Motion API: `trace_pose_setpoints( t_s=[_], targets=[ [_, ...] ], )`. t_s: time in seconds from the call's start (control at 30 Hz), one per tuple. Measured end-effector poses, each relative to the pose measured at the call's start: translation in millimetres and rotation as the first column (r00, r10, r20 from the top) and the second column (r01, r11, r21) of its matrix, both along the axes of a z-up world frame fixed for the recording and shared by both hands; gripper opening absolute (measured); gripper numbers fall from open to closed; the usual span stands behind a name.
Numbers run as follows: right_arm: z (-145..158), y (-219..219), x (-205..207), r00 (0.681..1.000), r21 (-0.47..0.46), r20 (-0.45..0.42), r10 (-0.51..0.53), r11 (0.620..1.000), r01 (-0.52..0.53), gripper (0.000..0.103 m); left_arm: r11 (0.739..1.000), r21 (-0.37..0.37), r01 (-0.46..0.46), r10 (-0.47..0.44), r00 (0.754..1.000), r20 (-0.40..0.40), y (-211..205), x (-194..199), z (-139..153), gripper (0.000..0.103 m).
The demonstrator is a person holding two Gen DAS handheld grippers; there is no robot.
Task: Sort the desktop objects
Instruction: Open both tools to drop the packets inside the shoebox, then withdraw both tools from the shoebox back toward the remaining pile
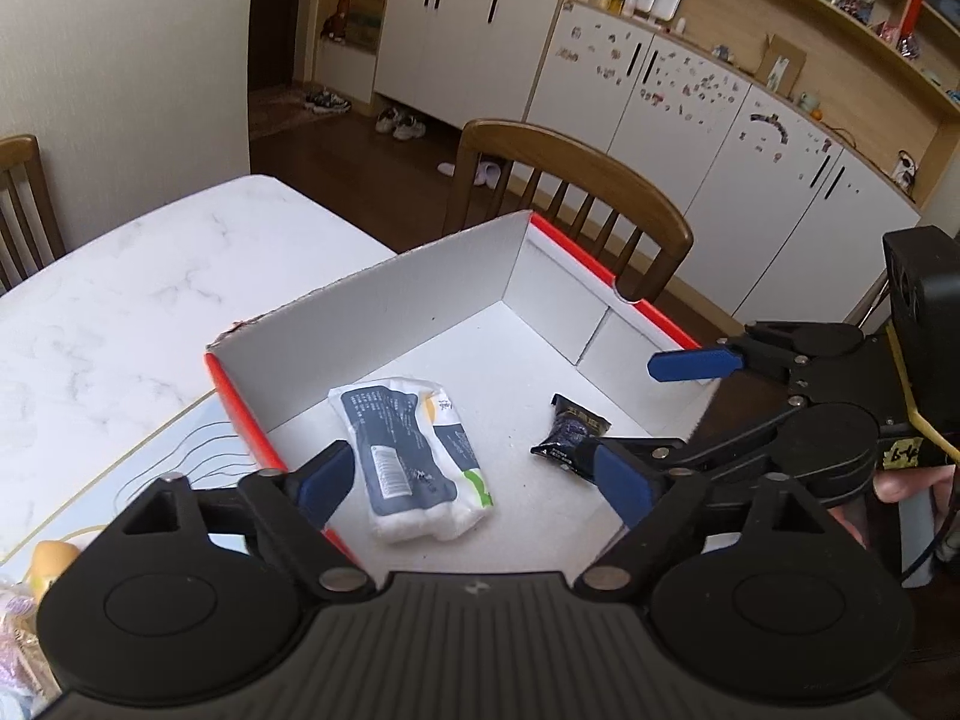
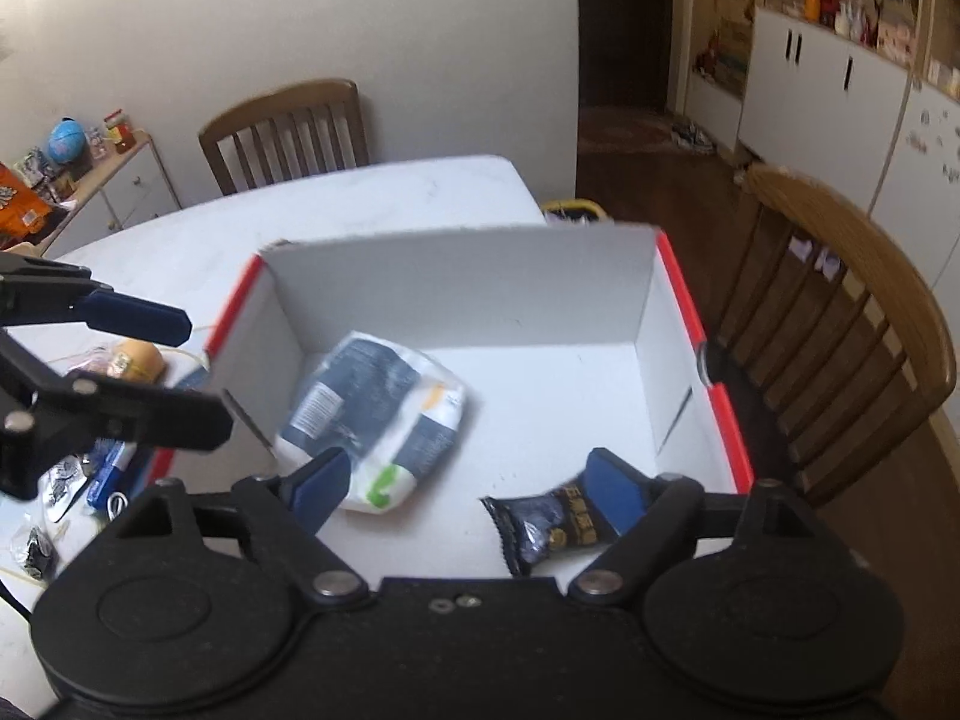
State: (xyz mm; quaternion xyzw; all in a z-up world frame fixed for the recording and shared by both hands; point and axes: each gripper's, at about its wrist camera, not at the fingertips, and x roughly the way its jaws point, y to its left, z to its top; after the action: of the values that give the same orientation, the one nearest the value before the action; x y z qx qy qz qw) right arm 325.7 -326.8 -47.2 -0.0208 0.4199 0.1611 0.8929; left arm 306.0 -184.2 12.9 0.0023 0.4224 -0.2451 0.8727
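A white cardboard box with red edges [image 1: 384,312] [image 2: 456,294] stands on the marble table. Inside lie a white and dark-blue tissue pack [image 1: 414,456] [image 2: 372,414] and a small black snack packet [image 1: 567,432] [image 2: 546,528]. My left gripper [image 1: 480,480] is open and empty, hovering over the box above the tissue pack. My right gripper [image 2: 468,486] is open and empty over the box's near side, its right finger [image 2: 612,492] just over the snack packet. Each gripper shows in the other's view: the right gripper [image 1: 654,414] and the left gripper [image 2: 180,372].
Loose small items [image 2: 90,480] and a yellow round object [image 2: 141,360] lie on the table left of the box. A placemat [image 1: 120,480] lies under them. Wooden chairs [image 1: 576,192] [image 2: 288,132] stand around the table. White cabinets [image 1: 720,138] line the far wall.
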Motion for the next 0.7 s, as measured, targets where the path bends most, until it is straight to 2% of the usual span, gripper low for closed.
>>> trace_pose_setpoints(
  t_s=[0.1, 0.2, 0.23, 0.7],
  targets=[
    [8, 11, -7, 1.0, -0.002, 0.021, 0.018, 1.0, -0.018, 0.089, 1.0, -0.009, -0.012, 0.012, 1.0, 0.02, 12, -13, 5, 0.089],
    [13, 23, -15, 0.999, -0.014, 0.046, 0.029, 1.0, -0.028, 0.091, 1.0, -0.013, -0.019, 0.019, 0.999, 0.041, 25, -25, 9, 0.101],
    [14, 27, -18, 0.998, -0.02, 0.051, 0.026, 0.999, -0.025, 0.092, 1.0, -0.016, -0.02, 0.021, 0.999, 0.048, 29, -29, 10, 0.102],
    [21, 91, -61, 0.996, -0.008, 0.084, -0.005, 1.0, 0.006, 0.092, 0.998, -0.01, -0.055, 0.056, 0.988, 0.147, 102, -89, 15, 0.103]
  ],
)
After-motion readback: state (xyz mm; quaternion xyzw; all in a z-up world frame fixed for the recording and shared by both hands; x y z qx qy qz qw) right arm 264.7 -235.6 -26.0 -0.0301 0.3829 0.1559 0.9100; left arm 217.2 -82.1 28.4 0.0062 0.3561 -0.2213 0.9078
